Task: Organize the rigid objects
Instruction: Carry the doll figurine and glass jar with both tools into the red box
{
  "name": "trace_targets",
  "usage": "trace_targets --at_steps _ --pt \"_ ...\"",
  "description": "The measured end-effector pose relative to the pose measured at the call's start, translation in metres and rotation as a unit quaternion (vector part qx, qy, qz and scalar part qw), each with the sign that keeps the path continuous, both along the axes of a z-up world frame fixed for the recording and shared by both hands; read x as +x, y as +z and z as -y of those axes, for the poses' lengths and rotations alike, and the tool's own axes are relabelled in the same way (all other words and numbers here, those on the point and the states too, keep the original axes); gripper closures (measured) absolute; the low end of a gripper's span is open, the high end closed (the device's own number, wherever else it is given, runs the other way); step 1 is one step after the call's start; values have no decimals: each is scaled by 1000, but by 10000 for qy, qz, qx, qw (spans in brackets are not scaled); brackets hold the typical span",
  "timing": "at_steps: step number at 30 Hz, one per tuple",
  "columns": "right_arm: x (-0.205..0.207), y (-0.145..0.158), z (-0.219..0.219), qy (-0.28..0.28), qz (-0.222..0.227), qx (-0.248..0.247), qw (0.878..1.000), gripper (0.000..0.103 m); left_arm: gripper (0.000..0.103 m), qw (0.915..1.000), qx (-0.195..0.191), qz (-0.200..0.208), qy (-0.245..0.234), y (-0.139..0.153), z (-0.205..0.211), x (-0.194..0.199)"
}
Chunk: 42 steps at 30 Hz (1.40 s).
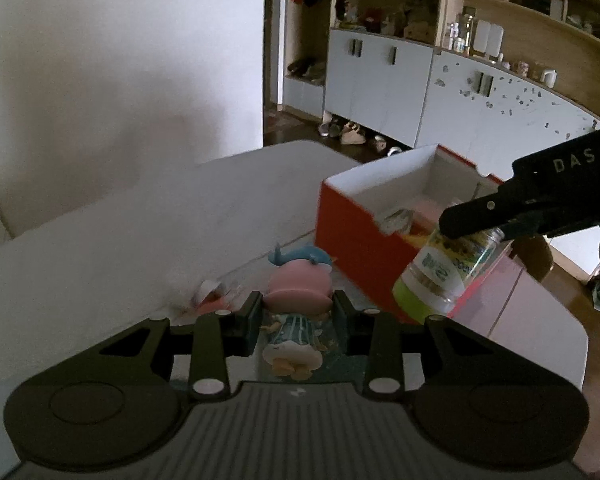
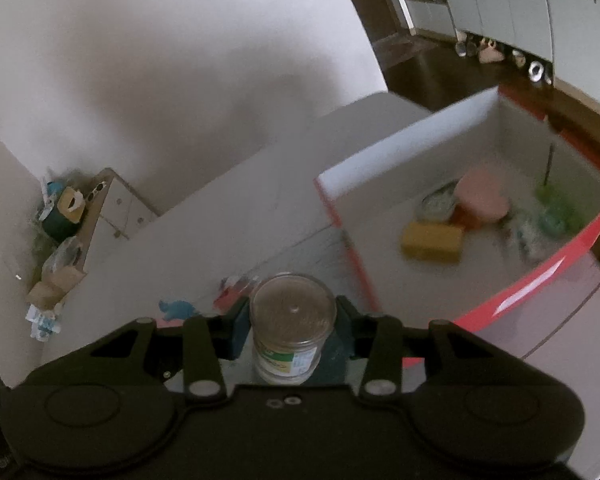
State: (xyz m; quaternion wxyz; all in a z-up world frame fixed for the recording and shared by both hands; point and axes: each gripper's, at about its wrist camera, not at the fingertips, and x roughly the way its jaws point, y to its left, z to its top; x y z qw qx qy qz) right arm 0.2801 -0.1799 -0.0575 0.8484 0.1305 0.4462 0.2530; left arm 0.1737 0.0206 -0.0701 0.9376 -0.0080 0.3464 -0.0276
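My left gripper (image 1: 296,316) is shut on a small toy figure (image 1: 296,300) with a pink hat, a blue whale on top and a striped outfit, held above the white table (image 1: 100,272). In the right wrist view my right gripper (image 2: 292,320) is shut on a clear plastic jar (image 2: 290,336) with a green and white label, base towards the camera. The same jar (image 1: 440,276) shows in the left wrist view, tilted, under the right gripper's black fingers (image 1: 484,216). An open red box (image 2: 512,300) with white inner walls lies ahead to the right.
Inside the red box (image 1: 352,232) lie a yellow block (image 2: 432,242), a pink lid-like piece (image 2: 482,196), a tin and green items. Small red and blue bits (image 2: 232,288) sit on the table. A wall is to the left, cabinets (image 1: 380,80) and shoes beyond.
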Motion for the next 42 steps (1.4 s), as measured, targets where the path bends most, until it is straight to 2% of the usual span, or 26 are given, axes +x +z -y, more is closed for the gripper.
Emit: trace_targets --at_steps 9,19,30,35,42 --pt "40 9 52 -87 197 -176 9996 60 67 9999 25 84 -144 17 60 42" --pt "75 7 103 -49 361 -488 9981 60 67 9990 183 -17 -417 12 125 83" --pt "104 -12 144 -77 324 -776 9964 60 67 9974 360 -442 -449 -9 168 134" --pt "116 -23 146 52 228 -985 9949 60 67 9964 467 -609 -366 -21 175 168" --pt "133 -41 137 455 71 -1373 9895 60 67 9932 493 -1042 -156 -47 178 215"
